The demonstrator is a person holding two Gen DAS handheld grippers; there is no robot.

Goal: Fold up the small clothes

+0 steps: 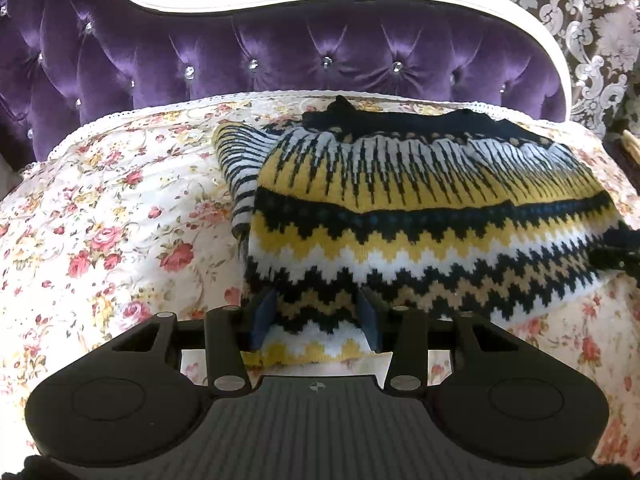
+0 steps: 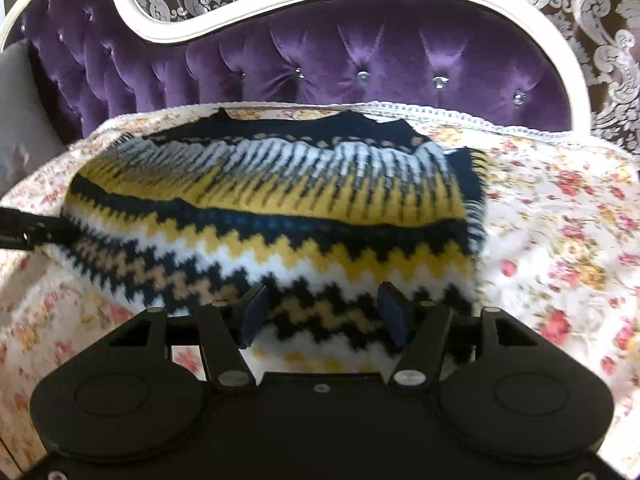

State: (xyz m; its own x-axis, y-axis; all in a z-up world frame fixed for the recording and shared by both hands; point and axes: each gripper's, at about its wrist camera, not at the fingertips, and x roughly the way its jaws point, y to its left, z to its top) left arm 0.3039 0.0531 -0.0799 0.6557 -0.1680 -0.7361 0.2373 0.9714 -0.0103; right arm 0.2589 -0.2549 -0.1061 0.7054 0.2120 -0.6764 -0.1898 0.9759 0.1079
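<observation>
- A knitted sweater (image 1: pixel 420 216) in black, yellow, white and tan zigzag bands lies on a floral bedspread (image 1: pixel 120 220), towards the headboard end of the bed.
- Its near hem reaches the foot-side part of the bedspread, where both grippers meet it; its dark far edge lies close to the lace-trimmed edge of the bedspread.
- In the left wrist view a striped part of the sweater sticks out from under the folded body on the left side.
- The left gripper (image 1: pixel 316 318) has the near hem between its blue pads; the cloth fills the gap and bunches there, so the jaws look closed on the sweater.
- The right gripper (image 2: pixel 324 312) stands with its jaws set wider, the hem lying between the pads; the picture is blurred, and the pads seem not to press on the cloth.
- Behind the bed stands a purple tufted headboard (image 1: pixel 280 52) with a white curved frame.
- A patterned brown and silver wall (image 1: pixel 592 20) shows above it.
</observation>
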